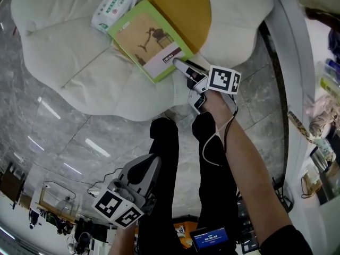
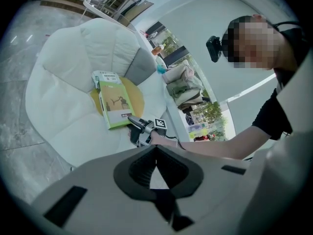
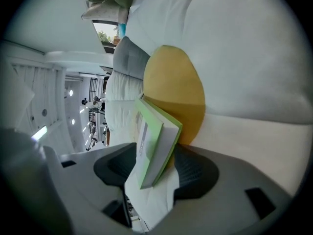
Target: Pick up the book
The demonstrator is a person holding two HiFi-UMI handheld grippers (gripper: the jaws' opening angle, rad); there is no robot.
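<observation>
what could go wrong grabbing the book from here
The right gripper has only the book corner between its open fingers; closing there may let the book pivot or its cover splay. The soft cushion may sag underneath. The wipes pack at the far end could get dragged.

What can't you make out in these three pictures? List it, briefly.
Green paperback book: underside hidden in every view; it lies cover-up on the white petal-shaped cushion.
Book's cover print: too small in the head view, nearly edge-on in the right gripper view.
White tissue pack: label too small in both views showing it.
Right gripper: whether its open fingers touch the book's corner; the book covers the pads.
</observation>
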